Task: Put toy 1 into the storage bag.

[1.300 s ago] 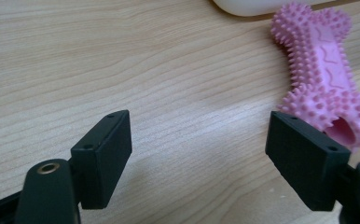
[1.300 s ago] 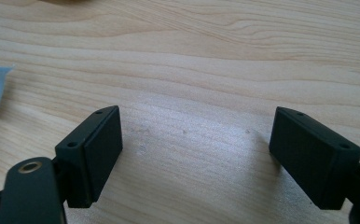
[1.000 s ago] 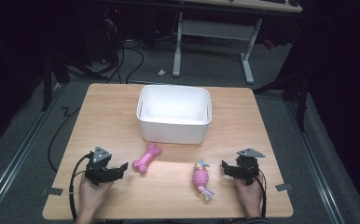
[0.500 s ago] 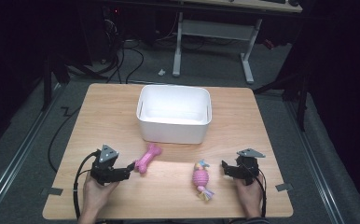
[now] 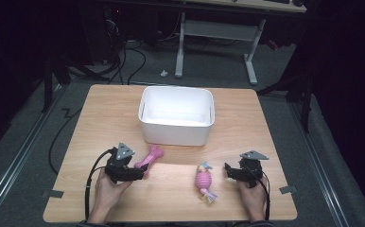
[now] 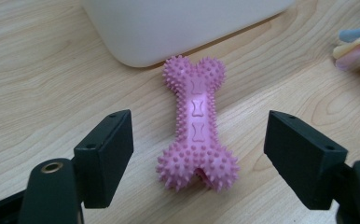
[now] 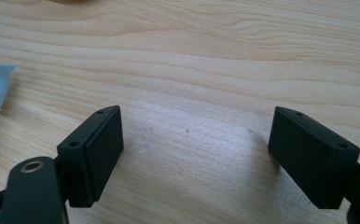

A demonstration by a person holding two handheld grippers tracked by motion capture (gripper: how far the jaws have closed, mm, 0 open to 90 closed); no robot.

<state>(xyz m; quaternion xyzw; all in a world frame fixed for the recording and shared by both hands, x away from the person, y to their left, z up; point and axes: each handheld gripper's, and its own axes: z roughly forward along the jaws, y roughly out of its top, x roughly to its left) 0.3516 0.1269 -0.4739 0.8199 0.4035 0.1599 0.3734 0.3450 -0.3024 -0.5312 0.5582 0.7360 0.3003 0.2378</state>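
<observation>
While its jaws stand wide apart, the left gripper (image 6: 197, 158) frames the pink spiky rubber bone toy (image 6: 196, 125) at the centre of the left gripper view, neither jaw touching it. Seen from the high view, that bone (image 5: 150, 159) lies at lower left of centre on the light wooden table (image 5: 247, 123), just below the white rectangular plastic bin (image 5: 177, 115). At lower right, the right gripper (image 5: 229, 171) rests spread and empty over bare wood, near a pink ribbed ball toy with pastel rope tails (image 5: 203, 181).
</observation>
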